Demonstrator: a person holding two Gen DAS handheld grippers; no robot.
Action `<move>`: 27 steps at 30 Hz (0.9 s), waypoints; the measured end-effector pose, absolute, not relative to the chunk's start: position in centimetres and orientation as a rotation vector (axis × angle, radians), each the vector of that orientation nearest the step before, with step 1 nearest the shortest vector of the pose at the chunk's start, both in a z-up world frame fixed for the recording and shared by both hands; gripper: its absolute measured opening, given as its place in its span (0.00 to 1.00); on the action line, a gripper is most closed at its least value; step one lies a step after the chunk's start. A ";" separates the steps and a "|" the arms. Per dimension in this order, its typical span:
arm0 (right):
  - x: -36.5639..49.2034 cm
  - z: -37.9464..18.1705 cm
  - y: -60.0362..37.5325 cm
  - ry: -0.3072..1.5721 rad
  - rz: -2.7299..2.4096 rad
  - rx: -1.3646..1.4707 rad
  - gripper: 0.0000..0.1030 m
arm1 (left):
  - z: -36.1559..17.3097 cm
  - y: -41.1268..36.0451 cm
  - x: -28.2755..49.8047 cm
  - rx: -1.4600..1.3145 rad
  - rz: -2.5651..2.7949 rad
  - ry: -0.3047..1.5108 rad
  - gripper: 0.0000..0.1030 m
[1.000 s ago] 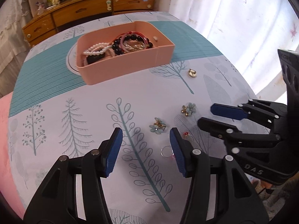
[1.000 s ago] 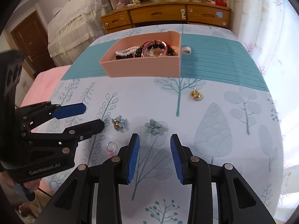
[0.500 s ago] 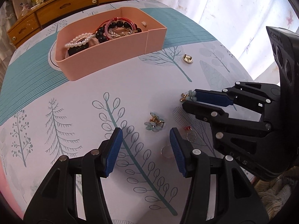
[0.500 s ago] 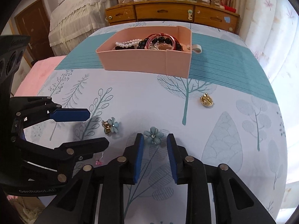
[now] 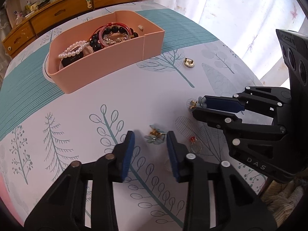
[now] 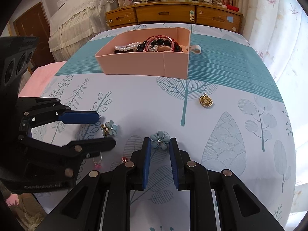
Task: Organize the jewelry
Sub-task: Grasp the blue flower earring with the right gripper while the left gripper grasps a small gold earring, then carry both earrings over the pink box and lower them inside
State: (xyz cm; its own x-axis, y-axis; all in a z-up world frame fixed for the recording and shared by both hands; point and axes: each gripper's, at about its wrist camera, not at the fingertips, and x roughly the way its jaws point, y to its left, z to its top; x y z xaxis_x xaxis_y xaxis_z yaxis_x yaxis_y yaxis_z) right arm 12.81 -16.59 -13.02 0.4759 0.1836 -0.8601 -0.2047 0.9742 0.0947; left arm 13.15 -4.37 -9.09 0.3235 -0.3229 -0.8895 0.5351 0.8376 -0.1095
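Each claw sits low over one blue flower earring so it can pinch it. The left gripper [image 5: 150, 137] has just been closing around its flower earring [image 5: 155, 135], jaws not touching yet. The right gripper [image 6: 159, 143] is nearly shut on the other flower [image 6: 159, 140]; the pink box [image 6: 142, 65] waits far back.

Pretty bright daylight coming through the white curtains [image 5: 231, 9], blown out a bit there. Soft shadows on the tablecloth [image 6: 134, 100]. Heavy fisheye bending and dark corners; everything's mostly sharp, edges slightly soft.
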 end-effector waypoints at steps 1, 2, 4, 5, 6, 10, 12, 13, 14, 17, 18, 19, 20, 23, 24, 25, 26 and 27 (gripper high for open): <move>12.9 -13.0 -16.6 1.048 0.238 -0.017 0.19 | -9.1 -4.4 13.2 0.217 -0.568 1.107 0.23; 12.9 -13.1 -16.7 1.046 0.238 -0.015 0.19 | -9.1 -4.4 13.3 0.214 -0.568 1.108 0.19; 12.8 -13.0 -16.7 1.044 0.236 -0.012 0.19 | -9.1 -4.5 13.2 0.216 -0.565 1.107 0.19; 12.7 -13.1 -16.7 1.043 0.236 -0.011 0.19 | -9.1 -4.5 13.2 0.216 -0.563 1.106 0.19; 12.6 -13.0 -16.7 1.043 0.238 -0.010 0.19 | -9.0 -4.5 13.1 0.216 -0.560 1.105 0.19; 12.5 -13.0 -17.0 1.046 0.243 0.004 0.19 | -8.8 -4.2 13.2 0.197 -0.531 1.100 0.19; 12.4 -13.0 -17.1 1.051 0.245 0.017 0.19 | -8.4 -4.1 13.1 0.189 -0.517 1.093 0.19; 12.4 -13.0 -17.2 1.053 0.247 0.022 0.19 | -8.1 -4.0 13.1 0.187 -0.510 1.087 0.19; 12.3 -12.9 -17.2 1.055 0.248 0.027 0.19 | -7.8 -3.9 13.0 0.188 -0.499 1.079 0.19; 12.2 -12.7 -17.2 1.050 0.253 0.032 0.19 | -6.8 -3.4 13.3 0.174 -0.463 1.060 0.19; 12.1 -12.5 -17.1 1.048 0.255 0.033 0.19 | -6.4 -3.1 13.5 0.162 -0.450 1.055 0.19; 12.2 -12.3 -17.1 1.044 0.259 0.036 0.19 | -6.0 -2.8 13.8 0.150 -0.439 1.050 0.19; 12.2 -12.0 -17.0 1.040 0.263 0.040 0.19 | -5.6 -2.4 14.0 0.139 -0.426 1.041 0.19; 12.3 -11.2 -16.7 1.027 0.276 0.051 0.19 | -4.3 -1.3 14.9 0.110 -0.403 1.020 0.19; 12.4 -10.9 -16.6 1.022 0.281 0.053 0.19 | -3.8 -1.0 15.2 0.103 -0.394 1.012 0.19; 12.5 -10.5 -16.5 1.016 0.287 0.055 0.19 | -3.4 -0.6 15.6 0.096 -0.384 1.005 0.19; 12.8 -10.1 -16.4 1.009 0.293 0.057 0.19 | -2.9 -0.2 16.0 0.089 -0.376 0.999 0.19; 13.0 -9.7 -16.4 1.003 0.298 0.058 0.19 | -2.5 0.2 16.3 0.084 -0.368 0.993 0.19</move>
